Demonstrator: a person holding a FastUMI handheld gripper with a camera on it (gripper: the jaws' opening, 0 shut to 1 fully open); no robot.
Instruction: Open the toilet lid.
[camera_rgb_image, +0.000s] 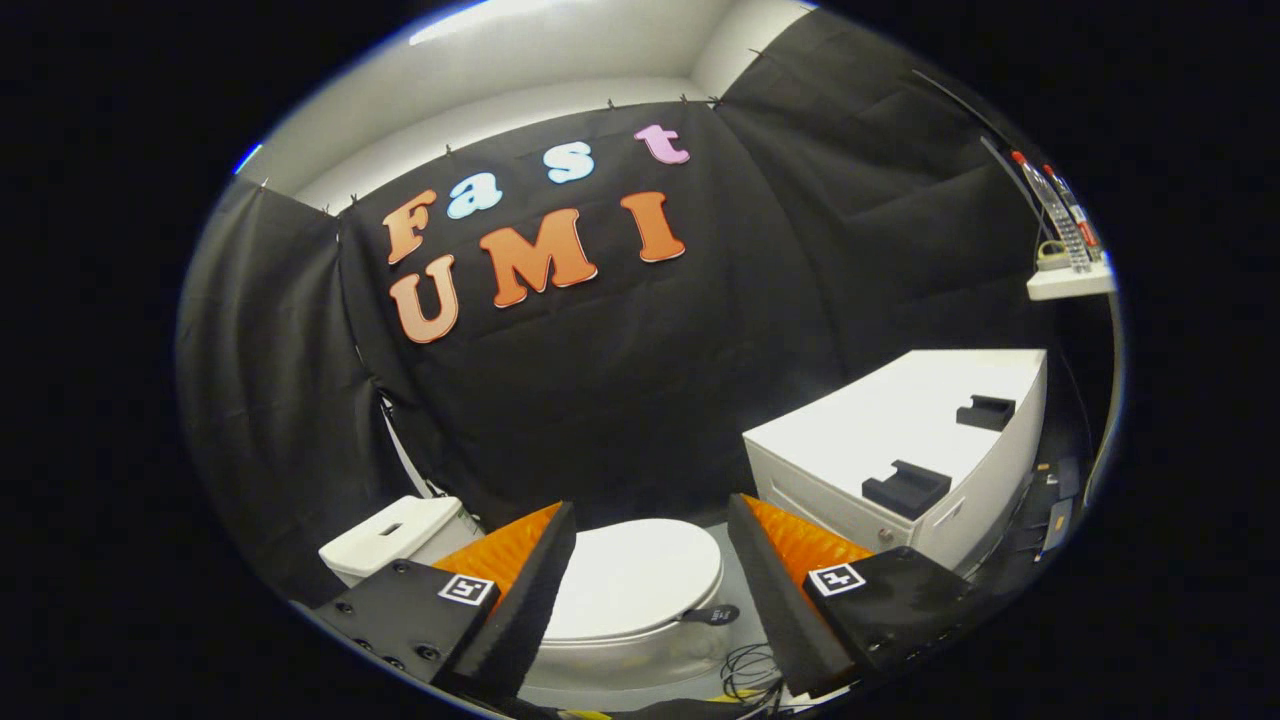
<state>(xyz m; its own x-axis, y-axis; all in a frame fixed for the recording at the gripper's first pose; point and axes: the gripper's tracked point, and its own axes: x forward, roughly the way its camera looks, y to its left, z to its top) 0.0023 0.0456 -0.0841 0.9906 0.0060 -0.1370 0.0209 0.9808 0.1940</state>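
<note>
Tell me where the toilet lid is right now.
In the gripper view the toilet lid lies closed on the bowl, beyond and between the open gripper fingers, with the tank left and a white cabinet right.

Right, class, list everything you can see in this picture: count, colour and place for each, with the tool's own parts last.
Toilet lid: one, white, closed, beyond and between the fingers.
Toilet tank: one, white, left of the lid, against the black cloth wall.
Cabinet: one, white, right of the toilet.
Holders: two, dark, on the cabinet top.
Cables: a dark tangle on the floor beside the bowl.
Shelf: one, white, above the cabinet, holding items too small to tell.
Hand-held gripper: one, fingers open, apart from the lid.
</note>
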